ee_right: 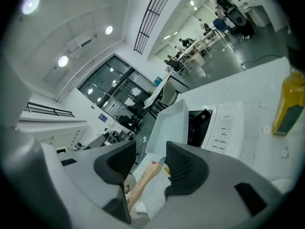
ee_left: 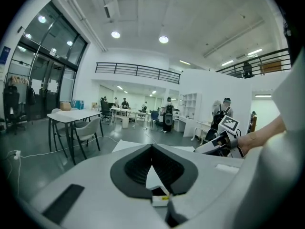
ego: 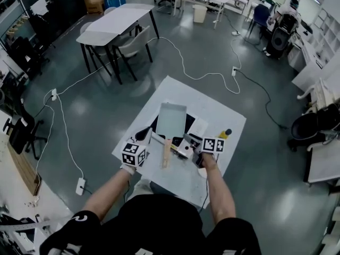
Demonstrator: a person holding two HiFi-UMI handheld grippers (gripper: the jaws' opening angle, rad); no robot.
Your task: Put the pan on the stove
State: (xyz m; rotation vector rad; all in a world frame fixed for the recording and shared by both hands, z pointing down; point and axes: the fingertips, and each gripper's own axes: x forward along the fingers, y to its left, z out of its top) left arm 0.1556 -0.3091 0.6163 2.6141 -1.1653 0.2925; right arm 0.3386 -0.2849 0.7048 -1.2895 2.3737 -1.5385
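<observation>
- Pan (ego: 171, 119): rectangular and shallow, with pale straight walls. Its inside shows only its own flat floor. It lies over the near-left part of the stove (ego: 189, 123).
- Pan's wooden handle (ego: 166, 153): it reaches back over the white table (ego: 226, 113) towards the person.
- Stove: flat, with a glossy black top and a white control strip along one side.
- Bottle (ee_right: 288, 105): clear plastic with yellow liquid inside, upright on the table just beside the stove.
- Right gripper (ee_right: 151, 148): the ribbed black jaws stand fairly wide apart. The handle shows through the gap, and no pad can be seen pressing on it.
- Left gripper (ee_left: 152, 147): the jaw tips are together with nothing between them, raised over the table's near-left edge.
</observation>
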